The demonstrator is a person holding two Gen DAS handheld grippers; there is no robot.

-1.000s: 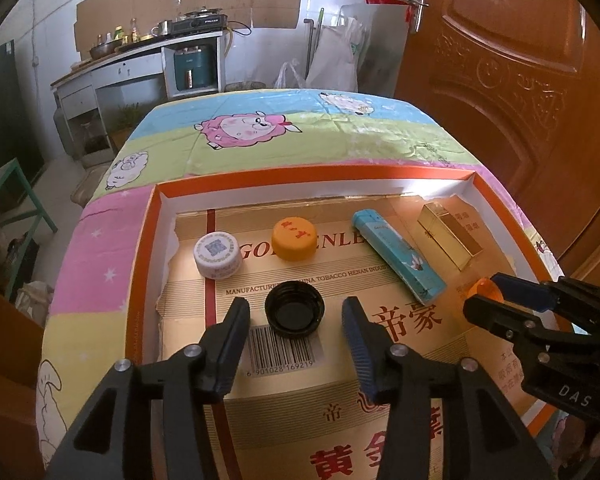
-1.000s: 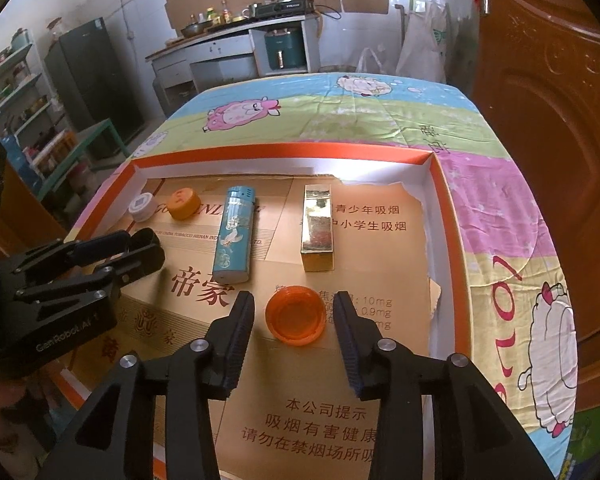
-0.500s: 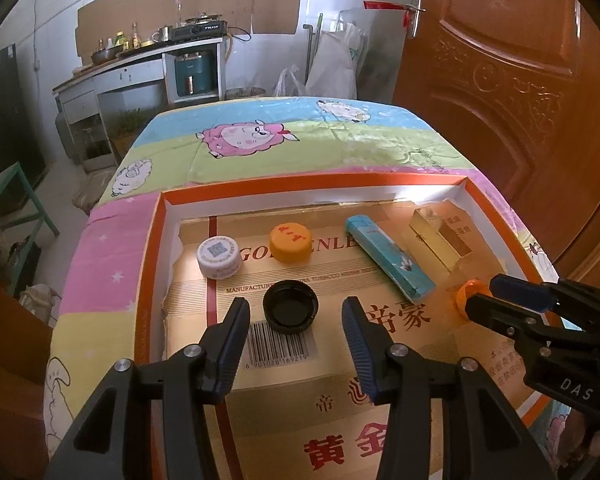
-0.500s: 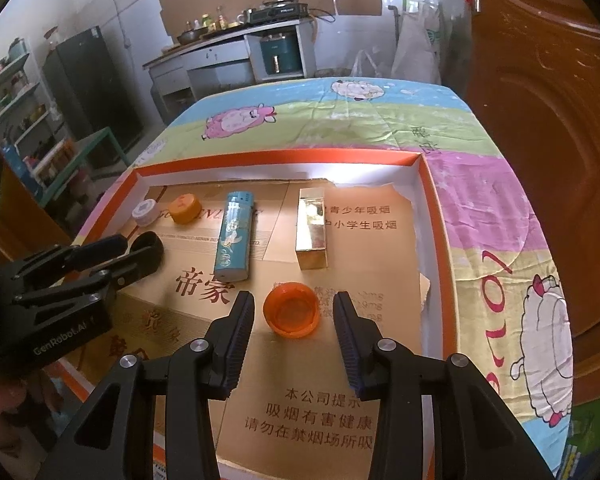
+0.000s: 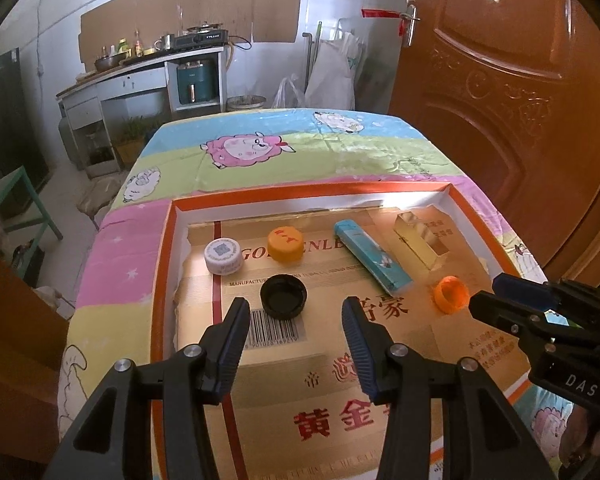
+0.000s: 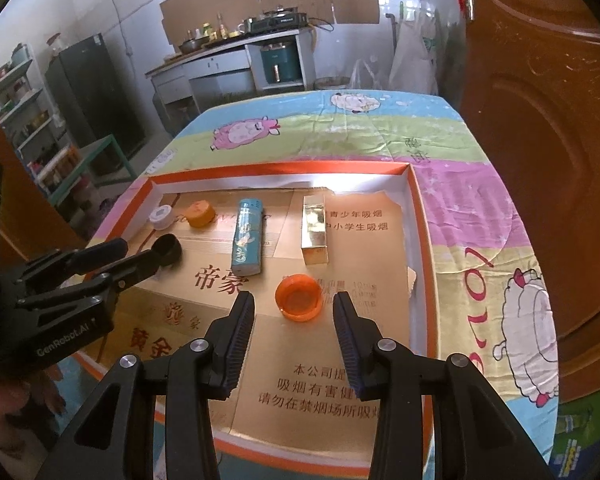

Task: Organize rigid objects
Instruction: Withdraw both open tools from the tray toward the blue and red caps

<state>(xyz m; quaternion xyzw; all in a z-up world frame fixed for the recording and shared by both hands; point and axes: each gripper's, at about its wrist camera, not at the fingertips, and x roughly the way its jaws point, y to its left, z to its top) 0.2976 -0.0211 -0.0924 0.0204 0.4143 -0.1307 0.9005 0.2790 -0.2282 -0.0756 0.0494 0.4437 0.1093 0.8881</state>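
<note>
An orange-rimmed tray (image 5: pixel 162 280) lined with gold cardboard holds a white cap (image 5: pixel 222 255), a yellow-orange cap (image 5: pixel 285 244), a black cap (image 5: pixel 283 295), a blue lighter (image 5: pixel 372 255), a gold box (image 5: pixel 416 245) and an orange cap (image 5: pixel 451 294). My left gripper (image 5: pixel 294 330) is open and empty, just behind the black cap. My right gripper (image 6: pixel 294 320) is open and empty, just behind the orange cap (image 6: pixel 299 297). The right wrist view also shows the lighter (image 6: pixel 247 236), the gold box (image 6: pixel 314 229) and the black cap (image 6: pixel 168 249).
The tray sits on a table with a sheep-print cloth (image 5: pixel 300 148). A brown door (image 5: pixel 500 100) stands close on the right. A kitchen counter (image 5: pixel 148 72) is at the back, with shelves and a green stool (image 6: pixel 112 152) at the left.
Both grippers have drawn back and risen a little from the tray. Both stay open. The caps, lighter and box have not moved.
</note>
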